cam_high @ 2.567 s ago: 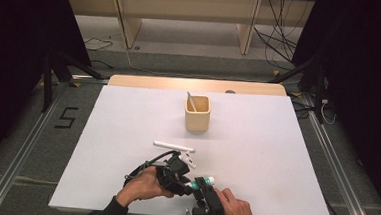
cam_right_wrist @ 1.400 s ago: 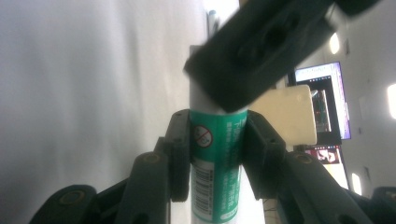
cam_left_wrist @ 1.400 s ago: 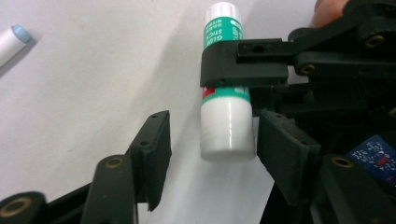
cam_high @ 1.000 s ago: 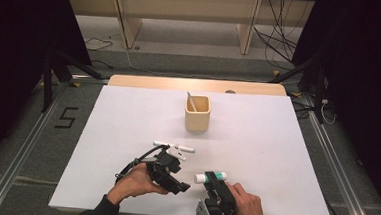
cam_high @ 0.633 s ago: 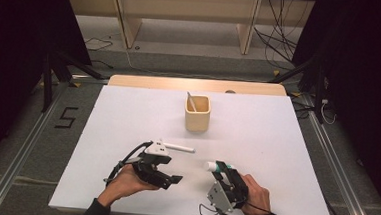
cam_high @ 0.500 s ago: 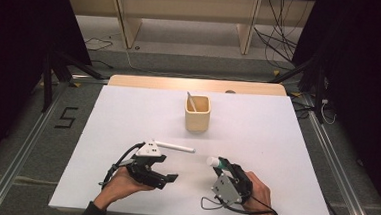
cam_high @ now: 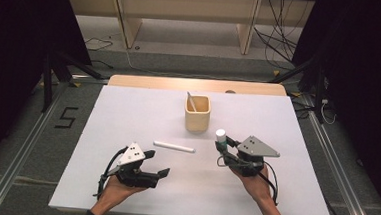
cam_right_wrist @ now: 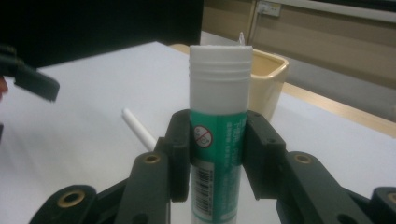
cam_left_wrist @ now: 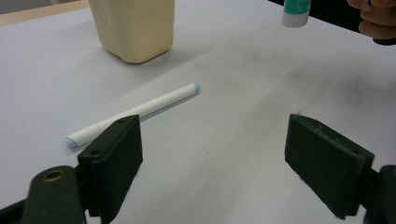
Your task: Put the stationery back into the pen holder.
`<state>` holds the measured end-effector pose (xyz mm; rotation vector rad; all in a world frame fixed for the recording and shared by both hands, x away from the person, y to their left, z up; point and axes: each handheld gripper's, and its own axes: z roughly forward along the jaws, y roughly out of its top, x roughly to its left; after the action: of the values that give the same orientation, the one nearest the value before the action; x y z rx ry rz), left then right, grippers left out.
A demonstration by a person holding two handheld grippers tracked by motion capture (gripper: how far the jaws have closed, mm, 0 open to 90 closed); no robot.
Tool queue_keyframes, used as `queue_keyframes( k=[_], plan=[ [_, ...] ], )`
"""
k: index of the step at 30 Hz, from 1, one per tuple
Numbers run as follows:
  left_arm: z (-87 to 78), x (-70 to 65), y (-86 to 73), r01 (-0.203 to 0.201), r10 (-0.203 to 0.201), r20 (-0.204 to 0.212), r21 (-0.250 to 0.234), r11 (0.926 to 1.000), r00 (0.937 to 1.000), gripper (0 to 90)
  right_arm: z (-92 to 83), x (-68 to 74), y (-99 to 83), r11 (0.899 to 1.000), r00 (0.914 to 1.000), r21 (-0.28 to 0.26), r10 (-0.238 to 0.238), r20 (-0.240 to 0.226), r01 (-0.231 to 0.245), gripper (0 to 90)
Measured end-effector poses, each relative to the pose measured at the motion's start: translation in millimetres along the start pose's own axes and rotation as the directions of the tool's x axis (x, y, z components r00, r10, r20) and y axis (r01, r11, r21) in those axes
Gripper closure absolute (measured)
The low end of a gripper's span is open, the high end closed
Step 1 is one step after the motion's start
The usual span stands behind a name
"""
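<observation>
Holding: the right claw (cam_high: pixel 221 148) is gripping a glue stick (cam_high: pixel 220 138) upright, its jaws pressing on the green body below the white cap; in the right gripper view the glue stick (cam_right_wrist: pixel 218 140) is standing straight up between the two black jaws.
Place of the stick: it is hanging off the worktop (cam_high: pixel 128 108) at about five o'clock from the beige cup (cam_high: pixel 197 113), near it but not touching.
Left claw: the left claw (cam_high: pixel 157 165) is standing wide open with nothing between its jaws; they have just been opening, and the left gripper view is showing bare worktop between them.
Pen: a white pen (cam_high: pixel 174 146) is lying flat on the worktop at about one o'clock from the left claw, apart from it; in the left gripper view the pen (cam_left_wrist: pixel 135 113) is lying just beyond the left-hand jaw, at about seven o'clock from the cup (cam_left_wrist: pixel 133 28).
Cup contents: a thin pale item (cam_high: pixel 192 100) is already leaning inside the cup.
Step in hand: judging from this, the glue stick is being carried toward the cup to be dropped in.
Next move: it is calling for bringing the stick over the cup's rim at eleven o'clock, keeping it upright, then letting the jaws part so it is falling inside rather than tipping the cup.
</observation>
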<state>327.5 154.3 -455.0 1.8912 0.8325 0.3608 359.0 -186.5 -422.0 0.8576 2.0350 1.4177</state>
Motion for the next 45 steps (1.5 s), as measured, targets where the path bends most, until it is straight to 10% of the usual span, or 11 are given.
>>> queue_keyframes(
  k=[19, 45],
  plan=[
    [-9.0, 5.2, -19.0, 0.041, -0.042, -0.035, -0.018, 0.999, 0.9985, 18.9, 40.8, -25.1, 30.9, 0.983, 0.9821, -0.002, 0.184, -0.039, -0.184, 65.8],
    [-15.3, 4.6, -30.5, 0.043, -0.046, -0.049, -0.052, 0.9977, 0.9977, 17.9, 86.6, -42.5, 73.0, 0.969, 0.9688, 0.012, 0.247, -0.027, -0.246, 65.8]
  ],
)
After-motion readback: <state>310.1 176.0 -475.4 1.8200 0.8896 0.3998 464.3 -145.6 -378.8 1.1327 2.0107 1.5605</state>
